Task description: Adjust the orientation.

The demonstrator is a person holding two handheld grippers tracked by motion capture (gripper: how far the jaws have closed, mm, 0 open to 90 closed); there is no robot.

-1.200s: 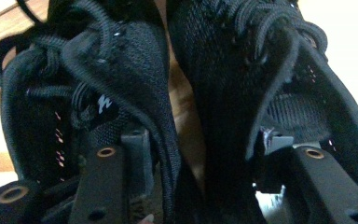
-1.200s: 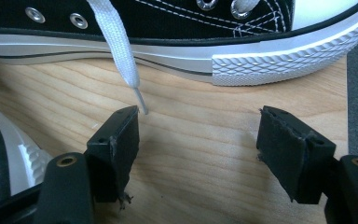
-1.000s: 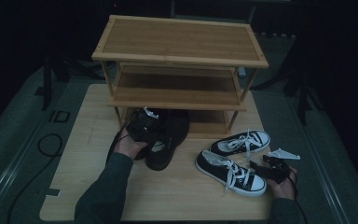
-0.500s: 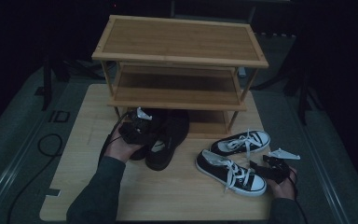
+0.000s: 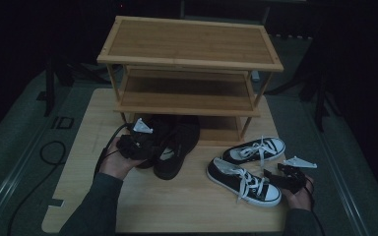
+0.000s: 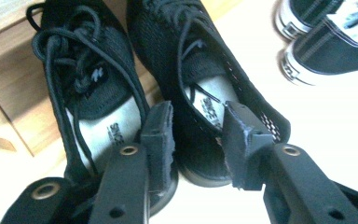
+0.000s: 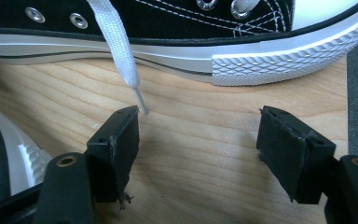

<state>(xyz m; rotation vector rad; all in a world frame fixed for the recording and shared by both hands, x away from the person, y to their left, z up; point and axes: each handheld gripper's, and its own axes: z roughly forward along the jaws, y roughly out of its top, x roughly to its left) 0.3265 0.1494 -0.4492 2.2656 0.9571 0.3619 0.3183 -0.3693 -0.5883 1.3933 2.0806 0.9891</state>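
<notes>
Change: since a second ago the left tongs (image 5: 150, 143) have drawn back toward the left edge of the board, and their jaws have just been closing; the right tongs (image 5: 270, 173) are where they were.
Left tongs: partly open, one jaw over each side of the inner wall of the right black mesh shoe (image 6: 205, 84); I cannot tell whether the pads press on it.
Black mesh shoes: pair side by side, toes under the lowest shelf of the rack, heels toward the person; the left black mesh shoe (image 6: 86, 98) lies just beside its mate.
Right tongs: wide open, holding nothing, resting low over the worktop (image 7: 200, 140); a white lace tip (image 7: 140, 103) lies just beside one jaw.
Black-and-white sneakers: two, the near sneaker (image 5: 243, 181) and the far sneaker (image 5: 255, 149), on the board to the right of the rack, near the right tongs.
Rack: three-tier bamboo shoe rack (image 5: 192, 44), shelves bare.
Surface: pale wooden worktop, grain visible, set on grey flooring (image 5: 24, 162).
Room: dark; black stands beside the rack; a black cable (image 5: 49, 152) loops at the left.
</notes>
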